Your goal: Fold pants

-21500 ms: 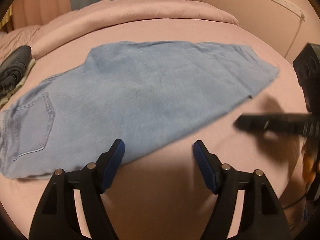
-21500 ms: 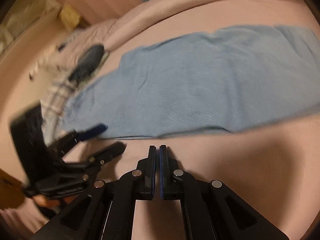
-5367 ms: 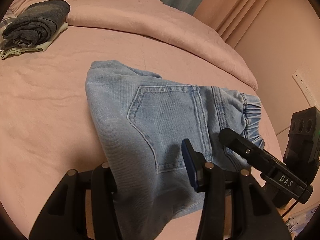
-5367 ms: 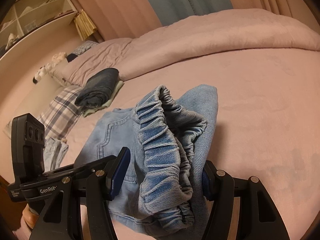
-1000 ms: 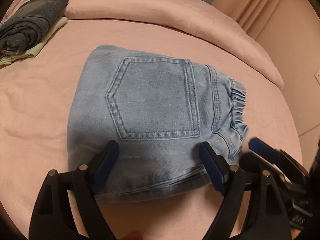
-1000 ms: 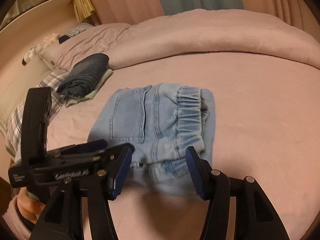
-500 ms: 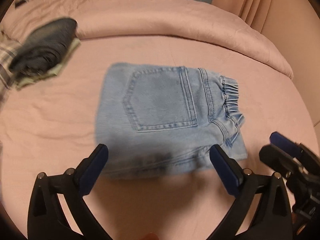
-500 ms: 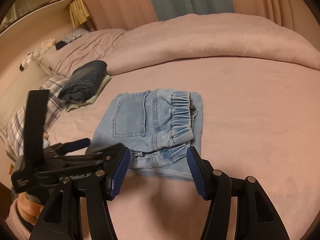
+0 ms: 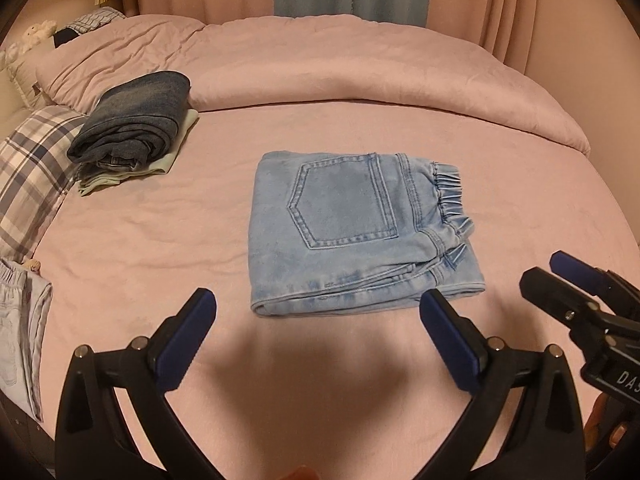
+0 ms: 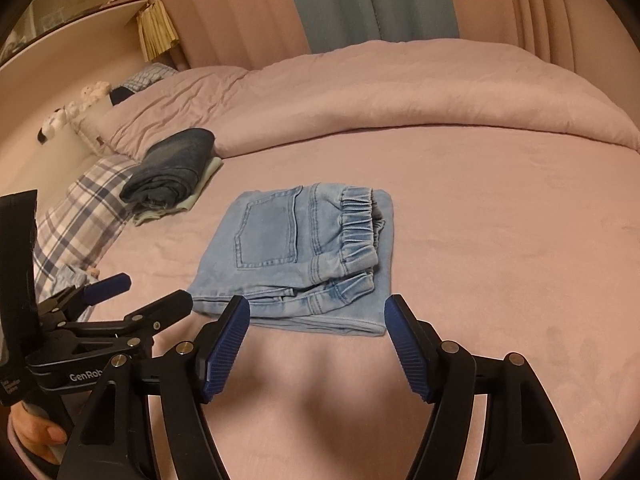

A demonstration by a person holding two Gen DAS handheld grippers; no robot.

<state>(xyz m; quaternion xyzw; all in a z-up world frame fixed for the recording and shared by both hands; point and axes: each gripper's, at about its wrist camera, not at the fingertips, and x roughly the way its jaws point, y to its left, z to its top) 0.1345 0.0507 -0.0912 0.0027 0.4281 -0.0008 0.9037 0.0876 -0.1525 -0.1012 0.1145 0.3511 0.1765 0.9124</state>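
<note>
The light blue denim pants (image 9: pixel 352 232) lie folded into a compact rectangle on the pink bed, back pocket up and the elastic waistband on the right. They also show in the right wrist view (image 10: pixel 304 256). My left gripper (image 9: pixel 316 312) is open and empty, held back from the near edge of the pants. My right gripper (image 10: pixel 316 320) is open and empty, just short of the same edge. The right gripper's tips (image 9: pixel 560 276) show at the right of the left wrist view, and the left gripper (image 10: pixel 140 296) shows at the left of the right wrist view.
A folded dark denim garment (image 9: pixel 132 120) sits on a pale green one at the back left. A plaid pillow (image 9: pixel 28 168) lies at the left edge, and pale clothing (image 9: pixel 20 320) lies below it. A rolled pink duvet (image 9: pixel 360 64) runs along the back.
Both grippers have pulled back from the folded pants, which now sit farther away and lie still on the bed. Both stay open.
</note>
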